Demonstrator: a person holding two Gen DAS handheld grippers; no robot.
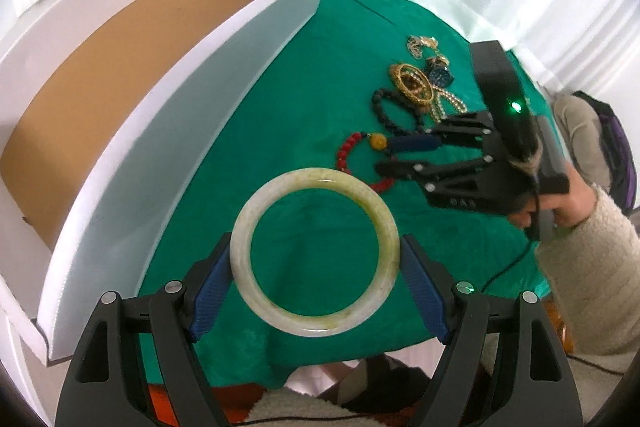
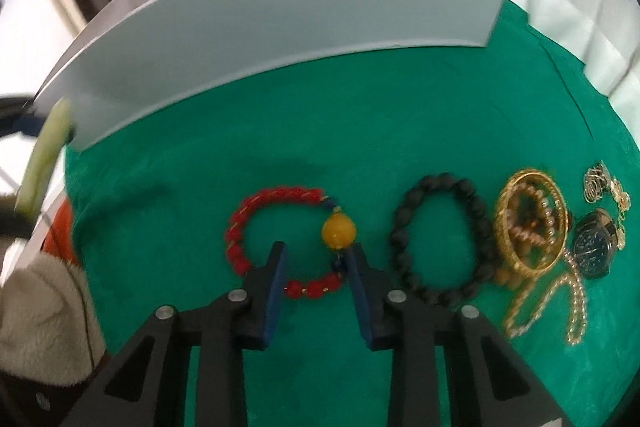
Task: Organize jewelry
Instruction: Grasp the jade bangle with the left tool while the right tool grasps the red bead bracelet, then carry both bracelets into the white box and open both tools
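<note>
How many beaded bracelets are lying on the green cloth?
2. The red bracelet with a big yellow bead lies between the right gripper fingers; the black bracelet lies just to its right, beside the gold pile, which may hide more.

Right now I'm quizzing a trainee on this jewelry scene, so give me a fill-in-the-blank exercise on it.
1. The left gripper holds a pale ____ bangle between its jaws.
2. The right gripper straddles the ____ bead bracelet.
3. That bracelet carries one large ____ bead.
4. The jewelry lies on a ____ cloth beside the white box.

Missing words: jade; red; yellow; green
</note>
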